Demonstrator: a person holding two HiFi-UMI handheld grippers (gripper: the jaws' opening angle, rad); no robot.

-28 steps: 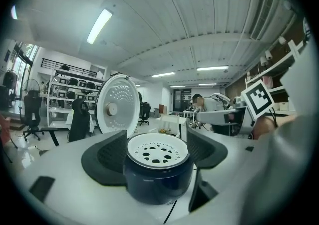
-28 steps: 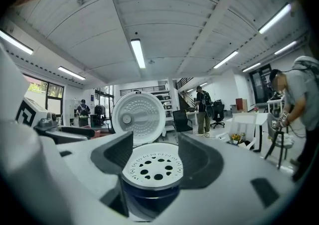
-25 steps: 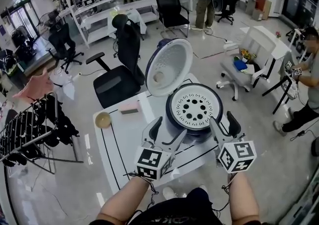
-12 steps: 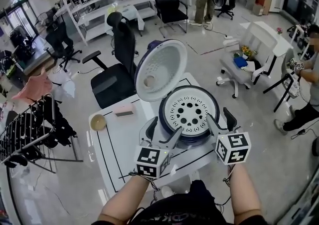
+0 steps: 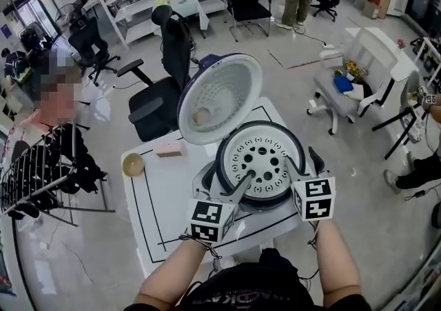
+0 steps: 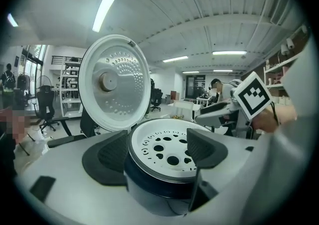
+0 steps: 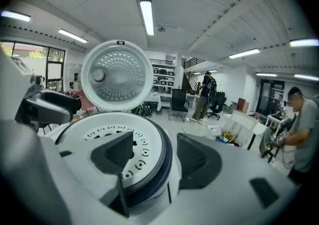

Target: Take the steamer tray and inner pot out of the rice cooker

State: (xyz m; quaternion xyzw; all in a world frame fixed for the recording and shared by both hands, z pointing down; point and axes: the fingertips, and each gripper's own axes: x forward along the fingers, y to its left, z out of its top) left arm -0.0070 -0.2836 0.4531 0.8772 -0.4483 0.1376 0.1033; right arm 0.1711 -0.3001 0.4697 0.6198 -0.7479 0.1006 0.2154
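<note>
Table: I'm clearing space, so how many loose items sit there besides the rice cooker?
2: a tan bowl near the left edge, a pinkish block beside it. The rice cooker may hide others.

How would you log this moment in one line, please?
lid open | steamer tray in place | left gripper open, astride tray rim | right gripper open, astride tray rim

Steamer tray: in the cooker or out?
In. The steamer tray sits flat inside the rim of the rice cooker, with the lid raised behind it.

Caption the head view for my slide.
Left gripper and right gripper, open, straddle the steamer tray rim in the open rice cooker.
</note>
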